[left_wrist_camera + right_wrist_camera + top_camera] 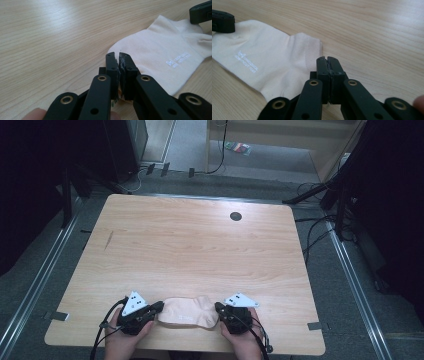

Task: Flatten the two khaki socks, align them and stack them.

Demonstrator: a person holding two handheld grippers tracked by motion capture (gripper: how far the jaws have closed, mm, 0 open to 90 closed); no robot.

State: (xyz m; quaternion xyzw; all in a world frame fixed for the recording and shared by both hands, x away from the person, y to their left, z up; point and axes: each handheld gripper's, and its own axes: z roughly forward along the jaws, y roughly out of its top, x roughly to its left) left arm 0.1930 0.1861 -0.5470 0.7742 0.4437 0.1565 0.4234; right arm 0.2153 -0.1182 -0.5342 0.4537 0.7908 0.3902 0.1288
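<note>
Black jaws of the left hand-held gripper (117,56) are pressed together, pinching the near edge of a cream sock (160,55) at what looks like its toe end; a thin slit remains between the jaw pads, with fabric edge seen at the tips. Right hand-held gripper (327,60) has its jaws closed flat against each other at the sock's (269,67) cuff edge; whether cloth is caught between them cannot be told, the tips sit just at or beside the ribbed hem. In the high view the left hand-held gripper (159,307) touches the sock's left end and the right hand-held gripper (218,307) touches its right end, each topped by a grey three-cornered plate, each held by a hand (122,340) coming in from the bottom edge, the other hand (242,337) on the right. Sock (187,311) lies flat between the two, near the front edge of the surface, centred left to right, small white printed lettering on it, unreadable. Light wood-grain surface (200,250) otherwise bare apart from a dark round hole (235,216) near the far edge and a short dark mark (108,240) at far left. Around it: grey floor (345,285), metal rails (35,285), loose black cables (315,230), dark stands on both sides.
</note>
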